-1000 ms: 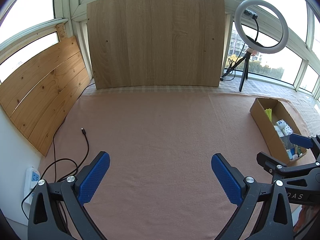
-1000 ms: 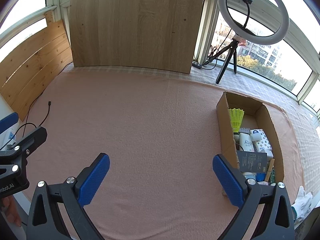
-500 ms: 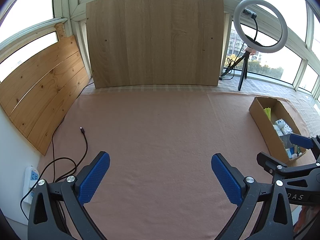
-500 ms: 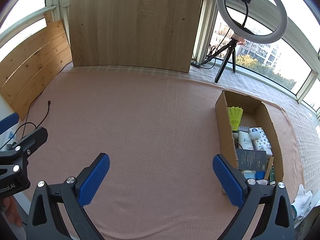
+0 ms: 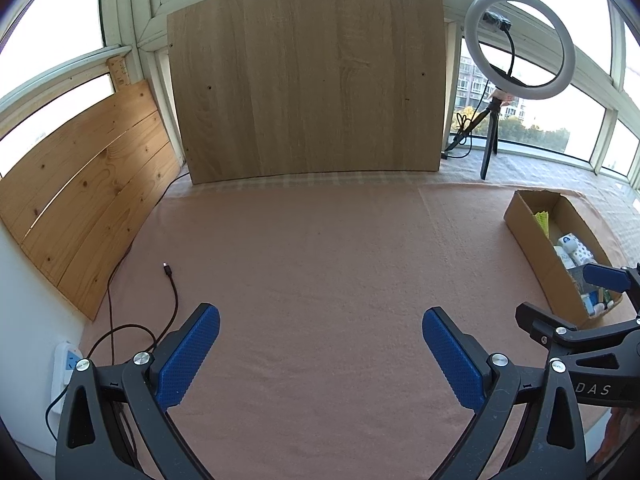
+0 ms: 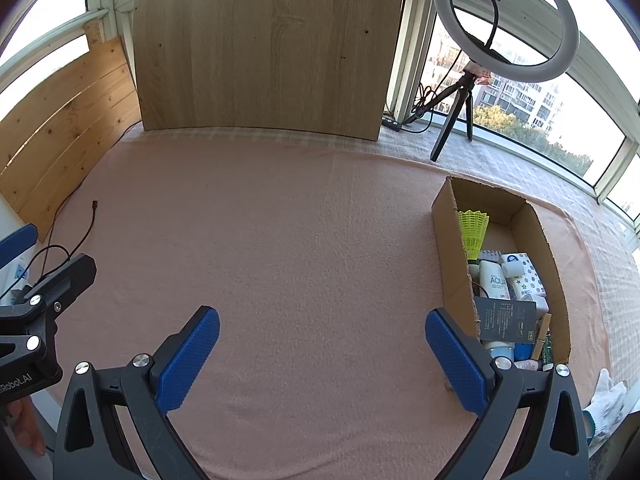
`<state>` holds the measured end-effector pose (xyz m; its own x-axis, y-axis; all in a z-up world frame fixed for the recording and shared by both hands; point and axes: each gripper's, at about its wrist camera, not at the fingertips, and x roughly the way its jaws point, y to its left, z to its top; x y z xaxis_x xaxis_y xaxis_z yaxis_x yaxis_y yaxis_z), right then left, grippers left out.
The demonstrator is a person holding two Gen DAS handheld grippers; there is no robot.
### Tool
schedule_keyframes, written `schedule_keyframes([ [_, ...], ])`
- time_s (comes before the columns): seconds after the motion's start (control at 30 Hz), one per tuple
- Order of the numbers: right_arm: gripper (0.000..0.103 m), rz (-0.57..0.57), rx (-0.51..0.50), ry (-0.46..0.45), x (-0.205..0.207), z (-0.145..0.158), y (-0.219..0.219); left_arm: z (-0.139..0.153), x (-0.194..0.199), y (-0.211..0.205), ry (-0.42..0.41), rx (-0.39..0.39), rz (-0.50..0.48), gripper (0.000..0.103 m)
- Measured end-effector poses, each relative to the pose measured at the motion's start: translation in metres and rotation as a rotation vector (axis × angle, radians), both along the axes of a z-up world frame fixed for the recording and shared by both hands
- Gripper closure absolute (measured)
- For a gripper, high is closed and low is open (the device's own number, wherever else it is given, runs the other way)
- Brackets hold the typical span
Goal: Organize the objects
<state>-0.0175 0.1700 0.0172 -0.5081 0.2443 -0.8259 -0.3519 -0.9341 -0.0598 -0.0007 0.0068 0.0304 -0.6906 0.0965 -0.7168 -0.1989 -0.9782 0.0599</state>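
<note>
A long cardboard box [image 6: 454,256] lies on the pink cloth at the right, filled with a yellow shuttlecock [image 6: 473,230], a white tube [image 6: 496,282], a dotted white pack [image 6: 522,274], a dark card [image 6: 505,320] and other small items. The same cardboard box [image 5: 532,240] shows at the far right of the left wrist view. My right gripper [image 6: 322,354] is open, empty, above bare cloth just left of the box. My left gripper [image 5: 320,356] is open and empty over the cloth's middle front. Each gripper appears at the edge of the other's view.
A black cable [image 5: 170,280] runs from a white power strip [image 5: 66,372] at the left. A wooden board [image 5: 308,84] leans at the back, a slatted panel [image 5: 84,184] at the left. A ring light on a tripod [image 6: 504,20] stands back right. A white glove [image 6: 604,396] lies at the near right.
Both wrist views have shifted slightly, so the box sits a little farther off and lower. Both grippers stay open and empty; nothing on the cloth has moved.
</note>
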Motion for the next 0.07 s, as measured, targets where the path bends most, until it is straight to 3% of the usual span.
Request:
schedule_keyframes([
  [0.07,0.001,-0.003,-0.001,-0.001,-0.0015,-0.0009,0.0005,-0.001,-0.0025,-0.0017,-0.007,0.015,0.004,0.0],
])
